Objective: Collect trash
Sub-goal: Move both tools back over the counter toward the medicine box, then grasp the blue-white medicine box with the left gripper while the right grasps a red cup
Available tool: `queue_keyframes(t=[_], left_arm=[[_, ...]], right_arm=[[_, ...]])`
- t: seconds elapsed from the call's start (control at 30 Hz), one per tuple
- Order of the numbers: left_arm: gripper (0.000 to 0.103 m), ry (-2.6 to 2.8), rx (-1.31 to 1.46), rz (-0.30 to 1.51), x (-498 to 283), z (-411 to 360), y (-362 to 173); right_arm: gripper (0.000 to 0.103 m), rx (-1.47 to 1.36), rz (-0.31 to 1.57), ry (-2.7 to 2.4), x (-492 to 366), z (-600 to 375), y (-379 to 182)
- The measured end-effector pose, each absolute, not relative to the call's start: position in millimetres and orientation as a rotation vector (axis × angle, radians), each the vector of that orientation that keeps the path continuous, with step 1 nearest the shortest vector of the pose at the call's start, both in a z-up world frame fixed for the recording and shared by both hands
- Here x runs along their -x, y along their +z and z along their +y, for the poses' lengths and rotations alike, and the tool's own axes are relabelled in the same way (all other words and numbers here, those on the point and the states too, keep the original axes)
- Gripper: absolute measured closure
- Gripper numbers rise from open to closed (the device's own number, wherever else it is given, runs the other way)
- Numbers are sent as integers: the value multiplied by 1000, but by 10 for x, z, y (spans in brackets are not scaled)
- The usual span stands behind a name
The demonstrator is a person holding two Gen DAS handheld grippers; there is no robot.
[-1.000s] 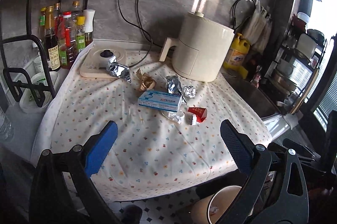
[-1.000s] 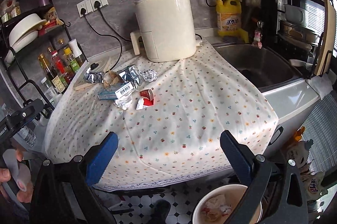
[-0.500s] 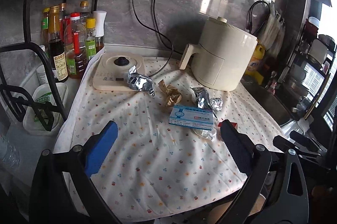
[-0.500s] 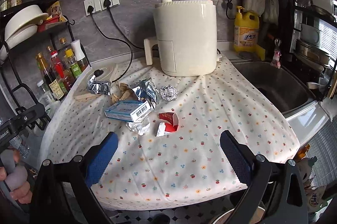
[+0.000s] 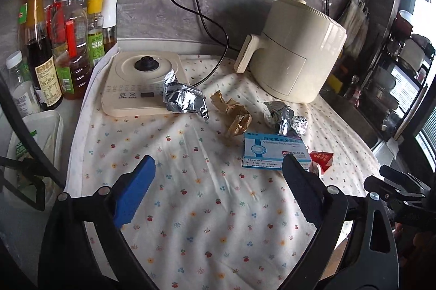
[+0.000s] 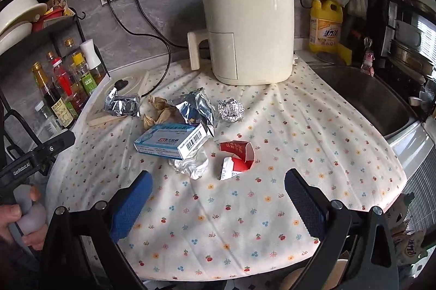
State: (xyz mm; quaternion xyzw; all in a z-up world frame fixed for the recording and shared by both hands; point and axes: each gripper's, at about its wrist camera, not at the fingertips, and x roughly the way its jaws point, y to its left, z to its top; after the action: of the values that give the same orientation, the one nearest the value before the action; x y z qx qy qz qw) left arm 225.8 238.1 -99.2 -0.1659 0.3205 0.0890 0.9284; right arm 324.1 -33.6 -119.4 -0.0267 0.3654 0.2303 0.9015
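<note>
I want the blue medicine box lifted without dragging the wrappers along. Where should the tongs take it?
Probably across the short width of the blue medicine box, near its barcode end, coming down from above with the right tongs. It lies flat with its long sides exposed, but crumpled foil is tucked under its near edge, so a low sideways approach would likely snag that.
</note>
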Motion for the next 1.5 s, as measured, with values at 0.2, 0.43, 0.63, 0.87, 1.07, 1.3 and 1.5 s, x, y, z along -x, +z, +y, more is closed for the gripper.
queue_keyframes(t=[0.2,0.43,0.63,0.87,1.07,1.3,1.5], left_arm=[[21,62,365,708,-2619,2410,-1198],[21,-74,387,780,-3105,2297,-1442],[21,-161,452,861,-3454,2332,-1665],[20,-195,501,924,-3557,2217,-1798],[18,-138,385,941,-3545,2005,-1774],[12,-157,348,967,-3582,1816,-1760],[29,-185,350,964,-3611,1723,-1714]], right_arm=[[28,60,834,435,-3396,-260,-1320],[42,33,873,362,-3551,-344,-1364],[42,1,891,294,-3714,-427,-1383],[41,-1,913,291,-3799,-358,-1450],[40,-25,929,289,-3762,-404,-1520],[40,-75,921,265,-3667,-615,-1537],[40,-108,919,245,-3618,-737,-1549]])
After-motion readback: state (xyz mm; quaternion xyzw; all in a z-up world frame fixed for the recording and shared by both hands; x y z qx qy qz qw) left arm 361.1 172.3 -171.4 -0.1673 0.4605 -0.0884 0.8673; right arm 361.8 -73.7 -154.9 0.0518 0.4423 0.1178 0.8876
